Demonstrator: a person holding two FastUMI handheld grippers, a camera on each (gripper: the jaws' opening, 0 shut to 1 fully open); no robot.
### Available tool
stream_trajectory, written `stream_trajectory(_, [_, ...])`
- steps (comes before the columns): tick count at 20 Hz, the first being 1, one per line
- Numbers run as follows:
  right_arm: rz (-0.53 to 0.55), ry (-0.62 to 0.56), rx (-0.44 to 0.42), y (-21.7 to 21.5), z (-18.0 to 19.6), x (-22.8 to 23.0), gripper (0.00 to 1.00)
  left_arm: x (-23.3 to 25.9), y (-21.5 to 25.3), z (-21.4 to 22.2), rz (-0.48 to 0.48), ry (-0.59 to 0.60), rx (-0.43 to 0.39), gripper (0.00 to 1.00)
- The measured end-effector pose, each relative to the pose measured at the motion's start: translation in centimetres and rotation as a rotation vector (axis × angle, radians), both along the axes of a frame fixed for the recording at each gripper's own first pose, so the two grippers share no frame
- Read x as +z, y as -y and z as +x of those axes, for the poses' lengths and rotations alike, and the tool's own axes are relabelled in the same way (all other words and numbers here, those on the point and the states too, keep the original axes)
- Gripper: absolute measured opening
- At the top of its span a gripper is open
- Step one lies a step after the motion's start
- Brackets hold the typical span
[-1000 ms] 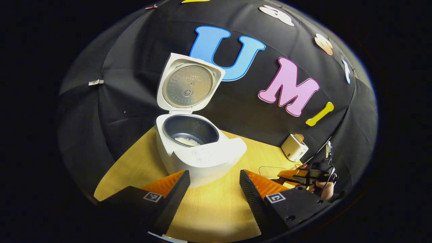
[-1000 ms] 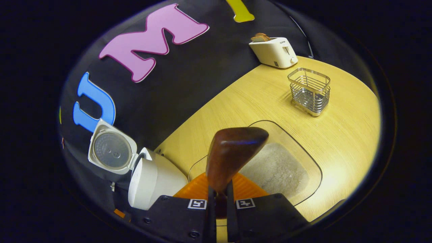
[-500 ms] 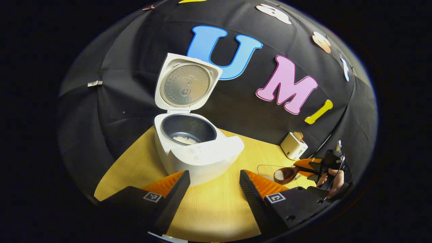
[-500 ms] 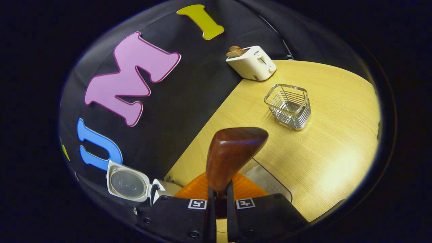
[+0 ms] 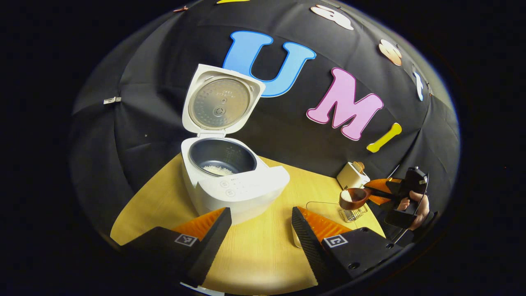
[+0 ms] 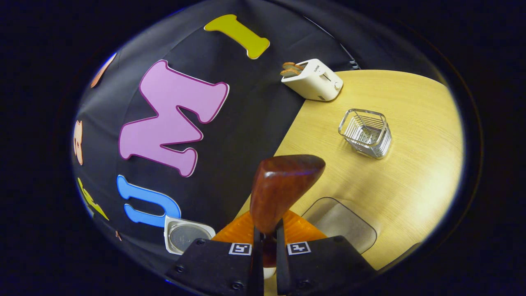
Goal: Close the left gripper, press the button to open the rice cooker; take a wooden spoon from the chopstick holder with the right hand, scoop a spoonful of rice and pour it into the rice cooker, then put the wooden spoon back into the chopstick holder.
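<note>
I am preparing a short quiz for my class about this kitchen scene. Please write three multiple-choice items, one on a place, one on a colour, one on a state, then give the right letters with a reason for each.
1. Where is the wire basket?
A. on the table near the toaster
B. inside the rice cooker
C. on top of the toaster

2. What colour is the rice cooker's body?
A. red
B. white
C. green

3. What state is the rice cooker's lid in?
A. shut
C. taken off and lying on the table
B. open and standing up

Answers: 1 A, it stands on the table close to the toaster; 2 B, the casing is white; 3 B, the lid is raised behind the pot, with rice visible inside.
</note>
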State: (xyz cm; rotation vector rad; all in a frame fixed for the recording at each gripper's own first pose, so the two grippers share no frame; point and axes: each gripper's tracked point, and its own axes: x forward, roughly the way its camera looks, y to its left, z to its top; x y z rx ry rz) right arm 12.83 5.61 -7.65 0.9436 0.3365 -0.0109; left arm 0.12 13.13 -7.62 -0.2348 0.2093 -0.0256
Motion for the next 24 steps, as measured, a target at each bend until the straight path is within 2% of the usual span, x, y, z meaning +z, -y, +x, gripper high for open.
stream_trajectory(10, [-0.020, 0.062, 0.159, -10.0, 4.0, 6.1, 0.17, 0.1, -3.7, 0.0, -0.007, 0.001, 0.055, 0.95])
stream_trajectory(18, [0.018, 0.025, 0.299, -20.0, 6.5, 5.8, 0.16, 1.4, -9.7, 0.0, -0.008, 0.015, 0.166, 0.95])
stream_trajectory(19, [0.022, 0.021, 0.316, -21.5, 6.6, 5.7, 0.17, 1.6, -10.6, 0.0, -0.009, 0.021, 0.189, 0.91])
stream_trajectory(20, [0.022, 0.021, 0.334, -22.9, 6.9, 5.6, 0.16, 1.6, -11.2, 0.0, -0.010, 0.021, 0.209, 0.95])
stream_trajectory(24, [-0.034, 0.030, 0.406, -28.2, 8.6, 4.1, 0.16, 1.0, -12.8, 0.2, -0.031, 0.008, 0.241, 0.95])
